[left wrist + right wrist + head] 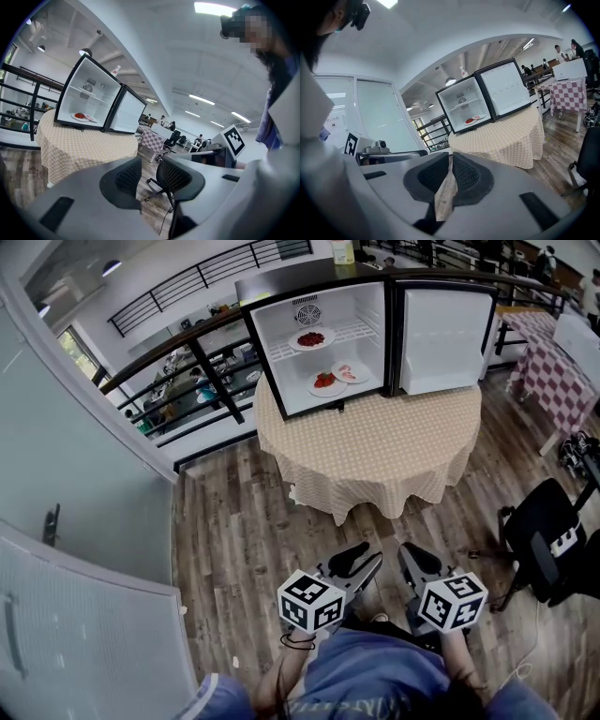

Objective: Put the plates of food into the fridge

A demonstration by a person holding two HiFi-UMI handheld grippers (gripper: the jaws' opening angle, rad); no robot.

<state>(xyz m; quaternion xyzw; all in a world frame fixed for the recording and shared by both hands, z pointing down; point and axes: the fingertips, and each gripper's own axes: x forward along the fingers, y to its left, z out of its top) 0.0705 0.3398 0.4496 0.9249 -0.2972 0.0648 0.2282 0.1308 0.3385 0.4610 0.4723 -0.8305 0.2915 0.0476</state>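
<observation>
The small fridge [361, 306] stands at the far side of a round table [375, 446] with a dotted cloth. Its door [445, 338] is swung wide open to the right. A bottle [342, 251] stands on top of the fridge. Three plates of food are inside. The top plate [311, 338] sits on the wire shelf and has red food on it. Two more sit side by side on the fridge floor. The left plate [325, 382] has red food, and the right plate [351, 372] has pale pink food. The person stands on the wooden floor [234, 521], well apart from the table, and holds both tools near their body. The left gripper [361, 559] has its jaws spread apart with nothing between them; only the floor shows through the gap. The right gripper [412, 557] has its jaws pressed almost together, tips meeting, and it holds nothing. A black office chair [553, 540] stands to the right. Far off on the right is another table with a checked cloth [548, 371].
</observation>
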